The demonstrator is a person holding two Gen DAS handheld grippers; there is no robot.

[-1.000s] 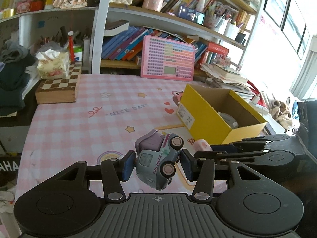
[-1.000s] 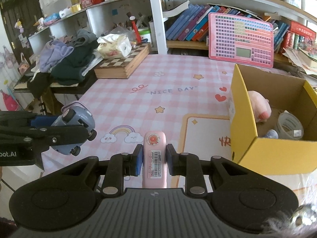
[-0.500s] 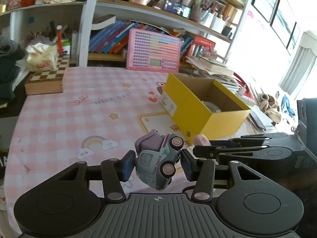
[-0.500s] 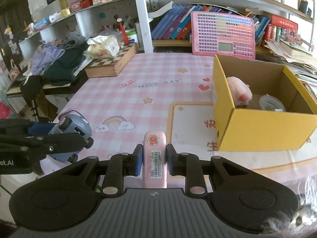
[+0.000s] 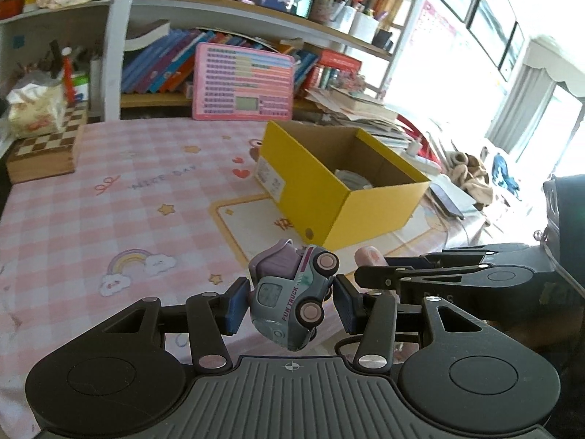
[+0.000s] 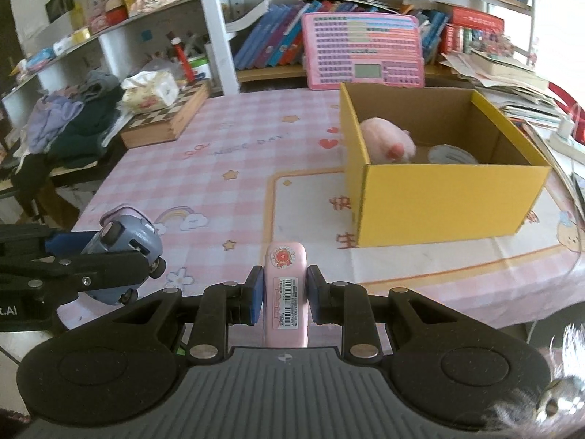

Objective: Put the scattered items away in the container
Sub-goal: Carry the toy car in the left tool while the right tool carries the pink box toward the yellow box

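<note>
Left wrist view: left gripper [image 5: 290, 301] is clamped on a grey-blue toy truck [image 5: 292, 294] lettered "FUN TRUCK", tilted nose-down between the blue pads [image 5: 236, 305], held up off the worktop [image 5: 109, 212]. The yellow box [image 5: 336, 186] is the landmark: open top, standing on the pink checked cloth beyond the truck and a bit right of it, well apart from it. Something pale lies on the box floor, too small to identify here. Right gripper [image 5: 369, 274] comes in from the right side, on the near side of the box, with the pink tip of its item [image 5: 367, 256] poking out ahead of its fingers. Pink keyboard-style toy [image 5: 243, 82] leans against the bookshelf behind the box; wooden chessboard case [image 5: 47, 148] with a tissue pack [image 5: 31, 109] on it sits far left of the box. Right wrist view: right gripper [image 6: 285, 294] is closed on a slim pink device [image 6: 286, 289] with a barcode sticker, held lengthwise, above the near worktop edge [image 6: 256, 183], short of the yellow box [image 6: 446, 197], which is ahead and to the right. Inside the box: a pink plush [image 6: 387, 142] against its left wall and a roll of tape [image 6: 451, 155] beside it. Left gripper [image 6: 95, 259] shows at the left edge, well left of the box, gripping the toy truck [image 6: 124, 248], wheels facing the camera. A heap of clothes [image 6: 69, 128] lies far left of the box, beyond the chessboard case [image 6: 166, 117].
</note>
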